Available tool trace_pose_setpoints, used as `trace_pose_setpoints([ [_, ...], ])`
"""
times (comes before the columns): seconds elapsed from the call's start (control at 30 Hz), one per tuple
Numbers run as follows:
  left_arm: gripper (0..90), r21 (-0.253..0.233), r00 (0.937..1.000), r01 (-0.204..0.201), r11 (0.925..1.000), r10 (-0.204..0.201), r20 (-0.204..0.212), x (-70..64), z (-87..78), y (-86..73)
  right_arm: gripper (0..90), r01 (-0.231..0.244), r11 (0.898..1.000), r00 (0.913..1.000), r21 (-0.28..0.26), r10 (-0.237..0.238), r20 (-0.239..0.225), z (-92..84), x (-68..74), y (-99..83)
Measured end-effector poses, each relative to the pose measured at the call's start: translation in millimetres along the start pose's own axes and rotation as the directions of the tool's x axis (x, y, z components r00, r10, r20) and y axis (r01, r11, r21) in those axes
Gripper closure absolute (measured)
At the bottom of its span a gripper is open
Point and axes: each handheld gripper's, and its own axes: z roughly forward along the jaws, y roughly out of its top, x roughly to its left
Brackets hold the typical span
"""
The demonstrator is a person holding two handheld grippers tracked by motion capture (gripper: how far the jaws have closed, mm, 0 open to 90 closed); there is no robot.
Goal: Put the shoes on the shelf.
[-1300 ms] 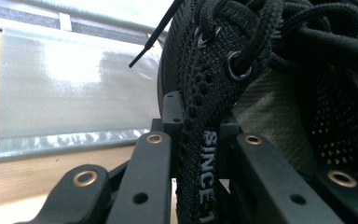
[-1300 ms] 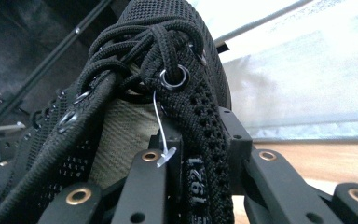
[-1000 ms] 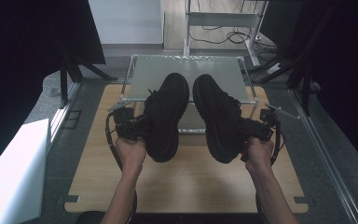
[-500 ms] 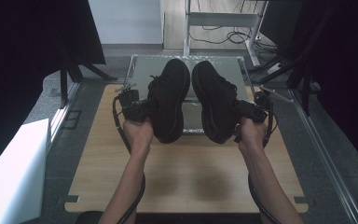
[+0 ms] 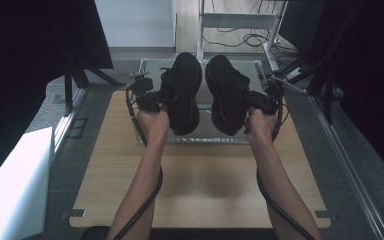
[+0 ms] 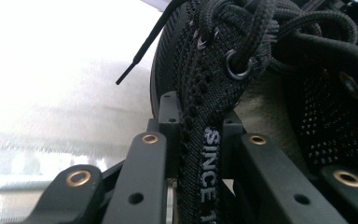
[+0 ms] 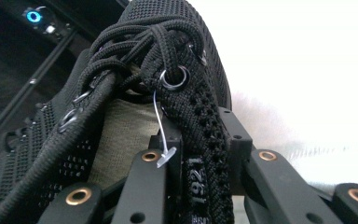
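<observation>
With both tongs, left (image 6: 193,140) and right (image 7: 200,144), clamped on soft collars, we judge the shoes (image 5: 184,92) light and floppy.

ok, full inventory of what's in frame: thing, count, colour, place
shoes: 2, black, side by side above the tray; left shoe in the left gripper, right shoe in the right gripper
tray: 1, clear and glassy, far end of the table
table: 1, light wood, centre
metal stand: 1, white, behind the table
left gripper: 1, black, clamped on the left shoe's collar
right gripper: 1, black, clamped on the right shoe's collar
forearms: 2, bare, left forearm and right forearm entering from below
</observation>
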Motion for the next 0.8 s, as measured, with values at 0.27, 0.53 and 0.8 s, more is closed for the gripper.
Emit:
trace_pose_setpoints([
  [0.27, 76.9, 0.021, 0.9980, 0.003, 0.9998, -0.002, -0.064, -6.6, 20.7, 11.4, 75.5, 0.029, 1.000, 0.9966, -0.011, -0.028, 0.077, 16.9, 5.6, 8.9],
  [0.53, 74.3, 0.040, 0.9950, -0.005, 0.9992, 0.009, -0.099, -13.1, 38.0, 18.1, 74.8, 0.069, 0.998, 0.9844, -0.009, -0.067, 0.163, 37.3, 10.9, 13.8],
  [0.8, 65.3, 0.061, 0.9948, -0.024, 0.9979, 0.030, -0.097, -17.5, 49.7, 23.5, 67.2, 0.111, 0.994, 0.9753, -0.009, -0.107, 0.194, 48.9, 17.0, 17.1],
])
